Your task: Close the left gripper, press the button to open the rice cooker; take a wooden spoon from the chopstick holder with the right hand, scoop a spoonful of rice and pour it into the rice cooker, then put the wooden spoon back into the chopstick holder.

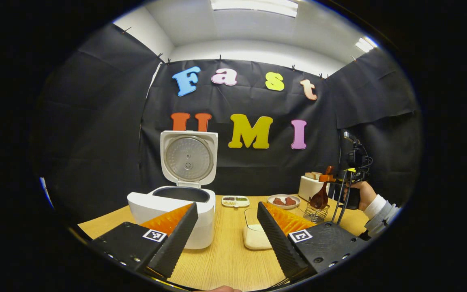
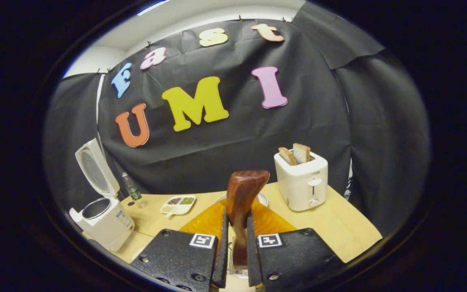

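The white rice cooker [image 1: 172, 209] stands at the left with its lid [image 1: 189, 157] raised upright and the dark pot showing; it also shows at the far left [image 2: 103, 221]. My left gripper [image 1: 227, 229] hovers open near the table's front, between the cooker and a clear container of rice [image 1: 253, 237]. At the right, my right gripper [image 2: 236, 239] is shut on the brown wooden spoon [image 2: 242, 194]. The spoon [image 1: 320, 198] hangs bowl-down at the rim of the wire chopstick holder [image 1: 315, 214]. A hand [image 1: 364, 194] holds that gripper.
A white toaster [image 2: 302, 182] with bread slices stands at the back right. A plate of reddish food [image 1: 284, 200], a small divided dish [image 1: 235, 201] and a small bottle [image 2: 130, 187] sit along the back of the wooden table [image 1: 225, 259].
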The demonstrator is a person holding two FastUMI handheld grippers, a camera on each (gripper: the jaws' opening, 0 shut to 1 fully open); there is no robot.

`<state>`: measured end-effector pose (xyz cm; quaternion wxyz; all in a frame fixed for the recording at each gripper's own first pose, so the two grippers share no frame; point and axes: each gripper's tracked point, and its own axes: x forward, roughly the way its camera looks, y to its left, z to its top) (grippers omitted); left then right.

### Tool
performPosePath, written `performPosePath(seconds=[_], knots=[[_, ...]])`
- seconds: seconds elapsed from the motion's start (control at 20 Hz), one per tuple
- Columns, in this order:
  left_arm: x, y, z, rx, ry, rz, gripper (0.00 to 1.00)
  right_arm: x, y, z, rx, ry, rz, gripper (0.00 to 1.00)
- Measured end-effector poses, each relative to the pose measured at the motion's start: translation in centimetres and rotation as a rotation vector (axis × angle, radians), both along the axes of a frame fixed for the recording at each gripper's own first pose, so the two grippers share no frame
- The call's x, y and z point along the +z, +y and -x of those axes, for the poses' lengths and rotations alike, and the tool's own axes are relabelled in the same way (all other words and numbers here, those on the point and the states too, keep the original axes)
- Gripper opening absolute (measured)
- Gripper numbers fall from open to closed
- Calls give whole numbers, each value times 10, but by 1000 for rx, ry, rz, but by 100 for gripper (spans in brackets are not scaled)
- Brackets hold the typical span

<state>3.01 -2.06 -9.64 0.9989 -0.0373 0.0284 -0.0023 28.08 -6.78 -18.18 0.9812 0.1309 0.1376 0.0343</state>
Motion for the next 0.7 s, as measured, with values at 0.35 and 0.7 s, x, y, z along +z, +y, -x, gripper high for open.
performPosePath(seconds=[0.35, 0.7], knots=[[-3, 31, -27, 82, 19, -5, 94, 20, -46, 11, -170, -106, 16, 81], [-2, 29, -45, 32, 42, 52, 94, 56, -7, 75, -87, -155, -4, 99]])
